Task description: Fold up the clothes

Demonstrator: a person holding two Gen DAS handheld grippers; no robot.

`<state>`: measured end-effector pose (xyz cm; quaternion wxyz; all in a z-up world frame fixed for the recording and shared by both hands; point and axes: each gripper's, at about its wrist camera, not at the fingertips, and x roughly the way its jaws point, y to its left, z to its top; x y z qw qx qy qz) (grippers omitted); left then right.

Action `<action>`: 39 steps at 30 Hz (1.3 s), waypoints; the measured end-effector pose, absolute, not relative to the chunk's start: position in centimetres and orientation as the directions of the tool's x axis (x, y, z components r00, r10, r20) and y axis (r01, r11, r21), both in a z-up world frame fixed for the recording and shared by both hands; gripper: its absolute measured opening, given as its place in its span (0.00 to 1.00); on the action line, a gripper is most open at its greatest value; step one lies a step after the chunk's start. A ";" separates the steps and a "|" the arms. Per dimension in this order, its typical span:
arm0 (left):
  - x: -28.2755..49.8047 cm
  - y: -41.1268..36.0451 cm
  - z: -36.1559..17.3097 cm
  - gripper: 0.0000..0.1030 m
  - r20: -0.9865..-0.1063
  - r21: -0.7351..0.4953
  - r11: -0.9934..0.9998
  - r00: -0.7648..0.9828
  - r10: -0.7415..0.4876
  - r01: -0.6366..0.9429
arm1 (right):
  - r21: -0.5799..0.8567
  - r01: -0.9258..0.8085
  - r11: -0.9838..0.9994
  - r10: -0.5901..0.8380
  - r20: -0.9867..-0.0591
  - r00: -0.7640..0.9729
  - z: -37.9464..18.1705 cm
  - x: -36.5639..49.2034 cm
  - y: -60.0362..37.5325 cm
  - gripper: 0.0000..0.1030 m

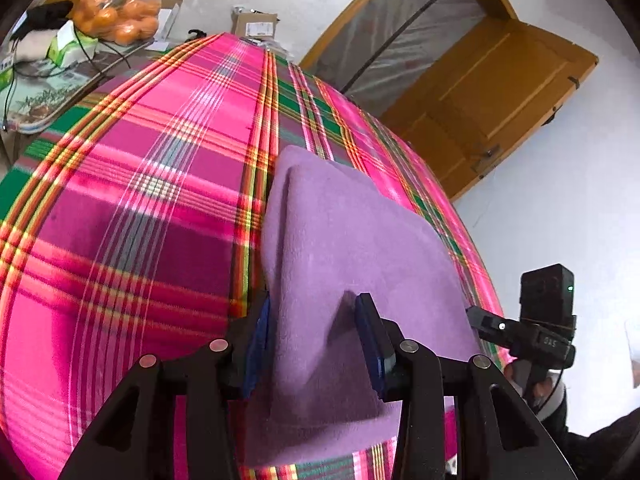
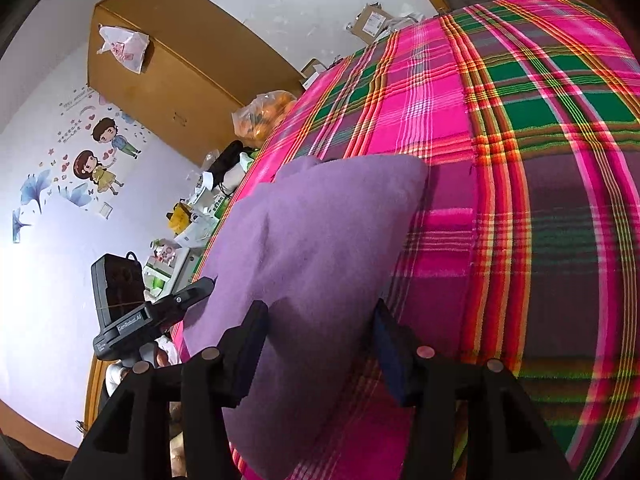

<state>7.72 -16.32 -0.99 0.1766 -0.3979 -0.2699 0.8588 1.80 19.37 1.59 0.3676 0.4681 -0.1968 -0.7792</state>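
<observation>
- Purple fleece cloth (image 1: 344,240) lies on the plaid blanket (image 1: 140,200), running from 6 o'clock toward the middle of the left wrist view; in the right wrist view it spreads from 7 o'clock to the centre.
- Left gripper (image 1: 312,344): jaws spread, cloth rising in a soft ridge between the pads but not pinched. It points forward and low along the cloth's near edge.
- Right gripper (image 2: 320,344): jaws also spread, straddling the near part of the cloth without clamping it. It sits at 3 o'clock of the left view, tilted in toward the cloth.
- Whether the cloth is already folded or lies as one layer I cannot tell; the scene fits a fold just laid down as well as a grasp about to be taken.
- Risks, as I judge them: fleece is thick and springy, so a shallow pinch could slip. A deep bite could catch the blanket too and drag it.
</observation>
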 end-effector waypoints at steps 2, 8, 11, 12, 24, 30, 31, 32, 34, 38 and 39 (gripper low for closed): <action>7.7 -16.5 -1.1 0.41 -0.581 -0.619 -0.780 -0.616 0.531 -0.089 | 0.649 0.388 -0.655 -0.755 -0.586 -0.294 1.6 1.7 19.1 0.51; 6.9 -16.3 -0.9 0.41 -0.588 -0.618 -0.781 -0.607 0.535 -0.090 | 0.639 0.386 -0.665 -0.746 -0.594 -0.301 1.7 1.3 18.5 0.45; 7.0 -16.1 -0.7 0.30 -0.608 -0.595 -0.799 -0.606 0.513 -0.079 | 0.655 0.370 -0.659 -0.752 -0.586 -0.301 1.6 1.1 19.1 0.36; 7.2 -16.1 -0.7 0.29 -0.607 -0.598 -0.798 -0.607 0.514 -0.077 | 0.661 0.366 -0.655 -0.756 -0.582 -0.301 1.6 1.1 19.2 0.32; 8.0 -16.4 2.5 0.21 -0.551 -0.587 -0.799 -0.661 0.510 -0.127 | 0.613 0.455 -0.646 -0.762 -0.558 -0.329 5.1 0.2 18.3 0.25; 6.3 -17.2 4.1 0.21 -0.536 -0.579 -0.805 -0.683 0.496 -0.131 | 0.589 0.488 -0.644 -0.762 -0.553 -0.337 6.6 -2.0 16.8 0.25; 5.9 -17.4 4.4 0.21 -0.536 -0.574 -0.808 -0.685 0.493 -0.132 | 0.586 0.491 -0.644 -0.761 -0.554 -0.337 6.8 -2.6 16.5 0.25; 5.4 -17.5 4.7 0.21 -0.537 -0.568 -0.812 -0.688 0.488 -0.133 | 0.584 0.494 -0.645 -0.760 -0.554 -0.338 6.9 -3.2 16.2 0.25; 4.2 -17.9 5.2 0.21 -0.535 -0.561 -0.817 -0.694 0.481 -0.134 | 0.578 0.499 -0.646 -0.759 -0.556 -0.339 7.2 -4.3 15.5 0.25; 1.2 -19.2 5.8 0.21 -0.535 -0.557 -0.820 -0.700 0.473 -0.129 | 0.565 0.510 -0.648 -0.756 -0.558 -0.342 7.9 -6.7 14.2 0.25; 0.4 -19.5 6.0 0.21 -0.536 -0.553 -0.823 -0.700 0.471 -0.129 | 0.562 0.513 -0.648 -0.755 -0.558 -0.343 8.0 -7.3 13.9 0.25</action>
